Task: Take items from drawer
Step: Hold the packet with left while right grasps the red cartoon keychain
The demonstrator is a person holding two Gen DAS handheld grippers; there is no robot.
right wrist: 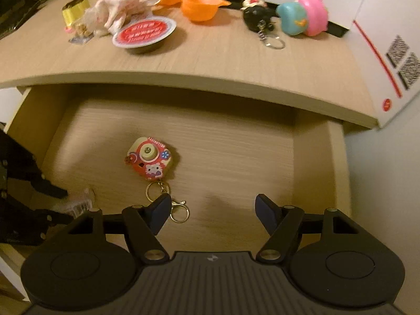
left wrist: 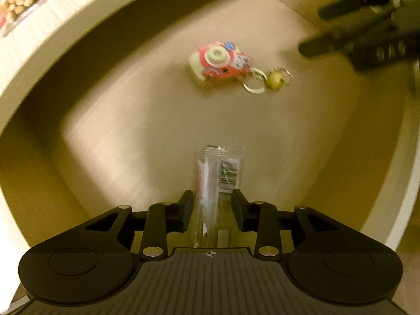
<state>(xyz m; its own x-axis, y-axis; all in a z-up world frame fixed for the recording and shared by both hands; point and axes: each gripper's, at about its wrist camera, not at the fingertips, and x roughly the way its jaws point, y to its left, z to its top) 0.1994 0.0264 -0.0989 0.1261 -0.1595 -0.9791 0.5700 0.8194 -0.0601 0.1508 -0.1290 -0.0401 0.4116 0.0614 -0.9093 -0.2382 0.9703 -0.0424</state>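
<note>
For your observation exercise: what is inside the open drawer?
Inside the drawer: a camera keychain and a clear packet. The part under the desktop is hidden.

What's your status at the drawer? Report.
Left tongs open, straddling clear packet. Right tongs open, empty, above camera keychain. Nothing in the way.

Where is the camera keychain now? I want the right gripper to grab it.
The camera keychain lies on the drawer floor, left of centre in the right wrist view, just beyond the right gripper.

The camera keychain [right wrist: 149,160] in the drawer [right wrist: 236,141] reads "HELLO KITTY", upside down along its top edge; the barcode on the clear packet [left wrist: 219,173] is illegible.
</note>
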